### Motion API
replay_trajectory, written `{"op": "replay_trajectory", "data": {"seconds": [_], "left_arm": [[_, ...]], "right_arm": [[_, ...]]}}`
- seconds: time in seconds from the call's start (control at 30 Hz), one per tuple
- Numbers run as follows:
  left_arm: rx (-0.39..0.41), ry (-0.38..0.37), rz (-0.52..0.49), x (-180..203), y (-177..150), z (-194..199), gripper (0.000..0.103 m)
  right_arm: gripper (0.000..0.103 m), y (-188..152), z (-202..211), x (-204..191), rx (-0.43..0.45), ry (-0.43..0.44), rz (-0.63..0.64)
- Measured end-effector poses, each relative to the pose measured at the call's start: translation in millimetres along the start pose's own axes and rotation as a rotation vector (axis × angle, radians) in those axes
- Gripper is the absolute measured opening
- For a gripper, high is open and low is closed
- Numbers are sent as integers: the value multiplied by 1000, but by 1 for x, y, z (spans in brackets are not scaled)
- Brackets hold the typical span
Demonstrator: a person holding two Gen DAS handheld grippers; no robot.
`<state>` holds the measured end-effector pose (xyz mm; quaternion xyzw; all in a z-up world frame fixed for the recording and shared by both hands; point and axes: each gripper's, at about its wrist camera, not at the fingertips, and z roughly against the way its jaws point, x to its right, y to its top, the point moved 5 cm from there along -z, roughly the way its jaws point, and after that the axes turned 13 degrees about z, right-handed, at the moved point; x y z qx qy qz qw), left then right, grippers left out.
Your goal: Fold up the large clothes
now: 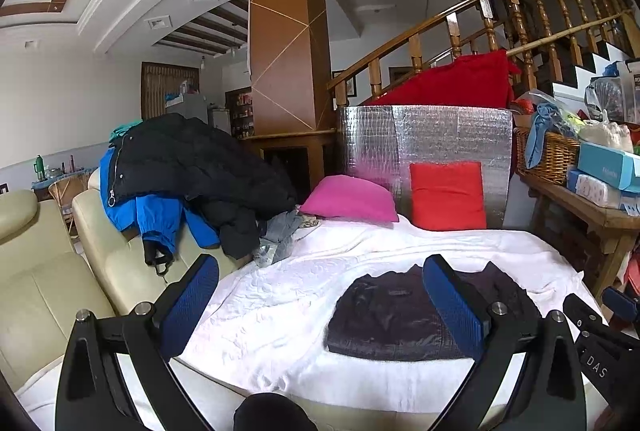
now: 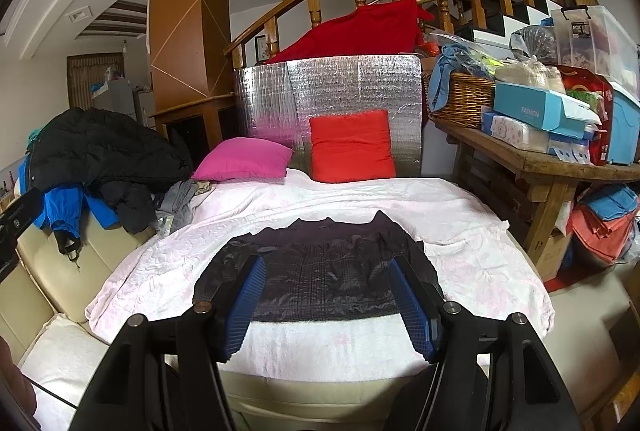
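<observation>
A dark purple-black quilted garment (image 1: 394,315) (image 2: 320,271) lies folded into a flat rectangle on the white blanket (image 1: 280,295) (image 2: 320,199). My left gripper (image 1: 320,295) hangs open over the blanket's near edge, left of the garment, with nothing between its blue pads. My right gripper (image 2: 326,295) is open too, its blue pads apart above the garment's near edge and not touching it. Part of the right gripper (image 1: 600,331) shows at the far right of the left wrist view.
A pile of black and blue jackets (image 1: 188,183) (image 2: 100,163) sits on the cream sofa (image 1: 48,271) at left. Pink (image 1: 348,197) and red cushions (image 1: 448,195) lean at the back by a silver foil panel (image 2: 328,91). A cluttered wooden table (image 2: 540,155) stands at right.
</observation>
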<state>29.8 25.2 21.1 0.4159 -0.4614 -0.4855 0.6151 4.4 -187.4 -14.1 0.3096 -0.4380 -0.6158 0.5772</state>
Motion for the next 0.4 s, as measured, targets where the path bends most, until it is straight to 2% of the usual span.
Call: {"op": "replay_trajectory", "data": {"seconds": [0.33,0.4], "left_arm": [[-23,-7,0,3,-7,-17,101],[-47,-3,5,5,-11,-31,101]], "right_arm": [[68,-1,-17,-1,-19,-2,6],[68,0,-24,5,-14,-13,1]]}}
